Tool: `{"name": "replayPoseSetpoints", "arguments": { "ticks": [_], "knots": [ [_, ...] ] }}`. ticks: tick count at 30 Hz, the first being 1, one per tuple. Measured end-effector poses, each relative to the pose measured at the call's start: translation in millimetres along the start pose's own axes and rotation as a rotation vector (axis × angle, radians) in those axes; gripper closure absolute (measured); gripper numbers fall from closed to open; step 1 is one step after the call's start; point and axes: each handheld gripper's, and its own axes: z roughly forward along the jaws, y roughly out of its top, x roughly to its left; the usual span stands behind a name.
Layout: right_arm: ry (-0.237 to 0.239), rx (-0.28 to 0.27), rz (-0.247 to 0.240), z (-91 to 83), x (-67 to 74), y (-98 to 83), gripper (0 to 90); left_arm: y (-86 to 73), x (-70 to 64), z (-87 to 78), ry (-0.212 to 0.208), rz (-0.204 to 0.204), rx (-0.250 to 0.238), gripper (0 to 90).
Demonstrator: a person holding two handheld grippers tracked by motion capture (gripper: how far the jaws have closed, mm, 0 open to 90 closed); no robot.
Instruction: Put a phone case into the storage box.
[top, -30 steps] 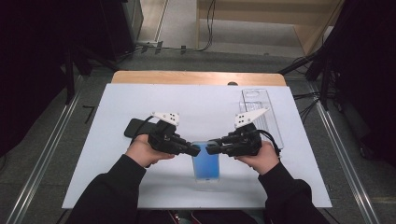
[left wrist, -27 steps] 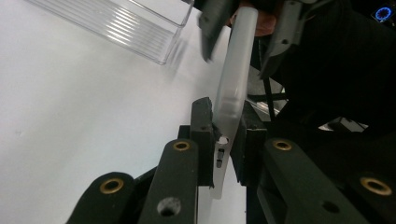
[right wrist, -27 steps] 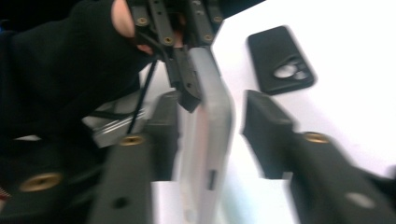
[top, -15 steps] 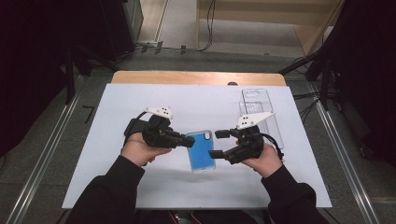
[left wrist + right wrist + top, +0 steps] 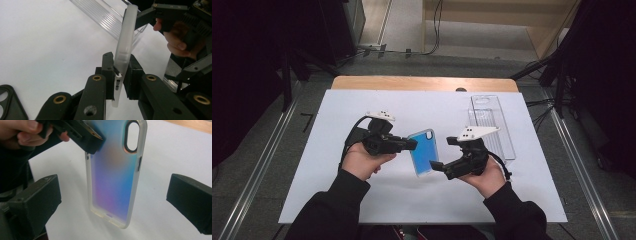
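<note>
- Between my left tool (image 5: 412, 144) pads, the phone case (image 5: 424, 152) is clamped at one edge.
- My right tool (image 5: 435, 165) has just been opening, nothing between.
- I fear the case may pivot and fall on the bench (image 5: 332, 125).

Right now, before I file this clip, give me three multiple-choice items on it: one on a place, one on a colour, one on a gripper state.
1. Where does the clear plastic tray lie?
A. On the white table's far right part
B. On the floor
C. Under the left gripper

2. What colour is the phone case mostly?
A. Red
B. Blue
C. Green

3. How is the phone case held?
A. Both grippers clamp it
B. It lies flat, untouched
C. The left gripper clamps its edge; the right gripper stands open

A: the high view shows the tray there, beyond the right hand.
B: its back shows blue, shading to purple.
C: the left pads pinch the rim; the right jaws, just opened, stand clear.
</note>
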Motion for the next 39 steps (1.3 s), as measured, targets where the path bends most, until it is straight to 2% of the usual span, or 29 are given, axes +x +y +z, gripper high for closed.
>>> {"name": "replayPoseSetpoints", "arguments": {
  "ticks": [1,3,6,7,13,20,25,27,32,39],
  "knots": [
    [-0.023,-0.007,0.019,2.3,1.6,-0.6,0.0,0.3,-1.0,0.5,0.017,-0.017,-0.003,81.3],
    [-0.033,-0.012,0.021,3.1,2.1,-1.0,0.0,0.4,-1.7,1.0,0.027,-0.021,-0.002,81.2],
    [-0.080,-0.022,0.027,6.0,5.0,-2.4,0.0,1.0,-3.1,1.4,0.057,-0.046,-0.008,81.2],
    [-0.109,-0.029,0.036,8.4,6.5,-2.9,0.0,1.0,-3.4,1.6,0.063,-0.052,-0.012,81.2],
    [-0.165,-0.046,0.059,15.4,11.6,-4.3,0.0,1.9,-6.1,2.3,0.101,-0.075,-0.004,81.2],
    [-0.194,-0.042,0.099,23.7,15.0,-5.1,0.0,2.7,-8.3,4.4,0.116,-0.125,-0.007,81.4],
    [-0.210,-0.039,0.098,29.0,18.7,-4.6,0.0,2.6,-10.8,6.8,0.125,-0.130,-0.006,81.4],
    [-0.226,-0.033,0.103,32.5,20.5,-4.1,0.0,2.7,-13.8,7.9,0.133,-0.121,-0.014,81.4],
    [-0.235,-0.032,0.123,35.9,20.8,-4.4,0.0,2.9,-17.3,9.4,0.128,-0.116,-0.015,81.3],
    [-0.256,-0.024,0.104,43.0,23.1,-4.7,0.0,2.3,-21.5,15.4,0.122,-0.122,-0.011,81.3]
  ]
}}
